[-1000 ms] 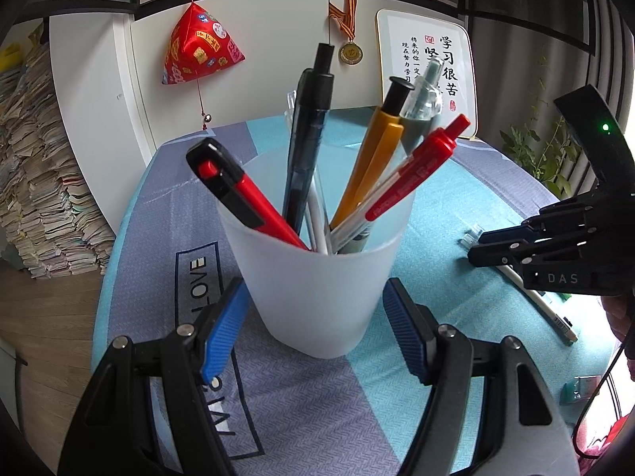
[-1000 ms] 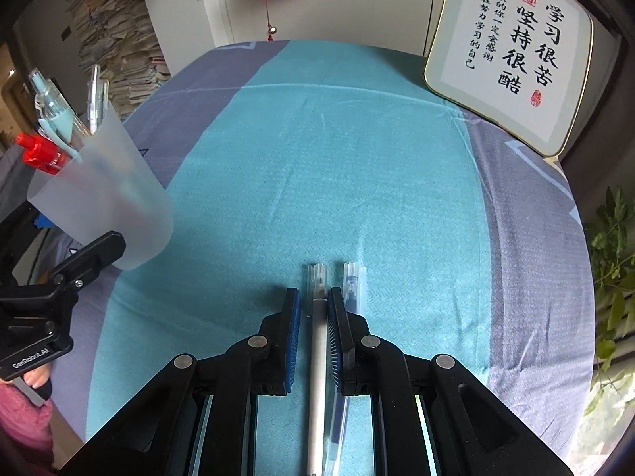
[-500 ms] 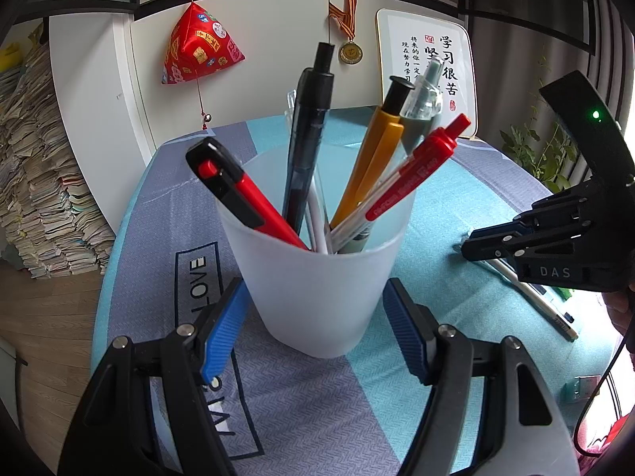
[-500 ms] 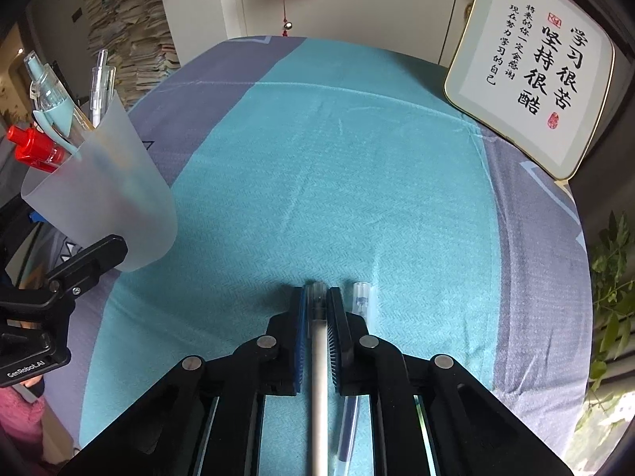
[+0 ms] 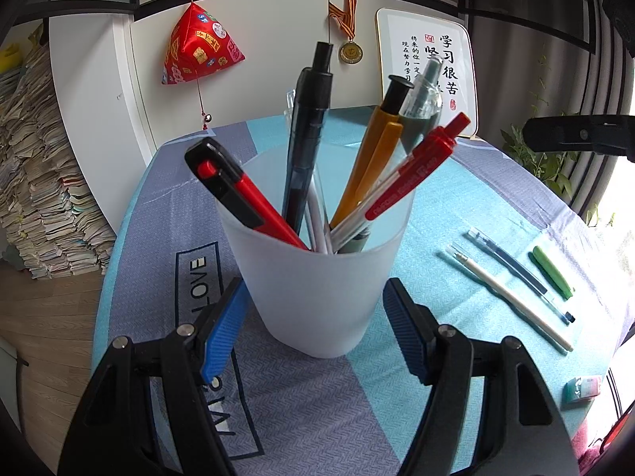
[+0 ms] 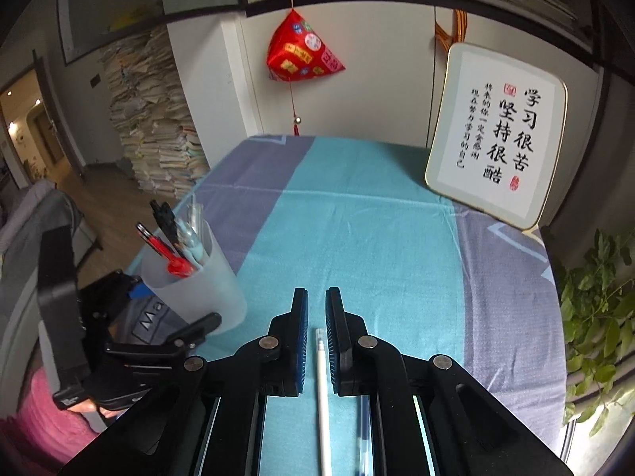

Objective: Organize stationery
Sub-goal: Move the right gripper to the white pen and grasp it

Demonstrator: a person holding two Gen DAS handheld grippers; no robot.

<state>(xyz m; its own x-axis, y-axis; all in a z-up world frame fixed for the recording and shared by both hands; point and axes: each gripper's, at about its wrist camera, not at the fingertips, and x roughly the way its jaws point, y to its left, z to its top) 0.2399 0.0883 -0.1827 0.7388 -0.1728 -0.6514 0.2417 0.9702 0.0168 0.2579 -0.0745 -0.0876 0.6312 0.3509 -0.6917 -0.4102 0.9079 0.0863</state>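
My left tongs [image 5: 313, 293] press their ribbed blue pads [image 5: 222, 329] on the frosted, tapered plastic cup [image 5: 317, 269], which is full of pens [image 5: 305, 150]. Right of the cup, the slim white pen [image 5: 508, 297] lies on the woven worktop [image 5: 456, 206]. Above it my right tongs [image 6: 316, 297] tilt downward, closed and empty.

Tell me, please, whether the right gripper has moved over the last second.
Yes, upward: in the left wrist view the right gripper is now level with the framed calligraphy's lower edge.
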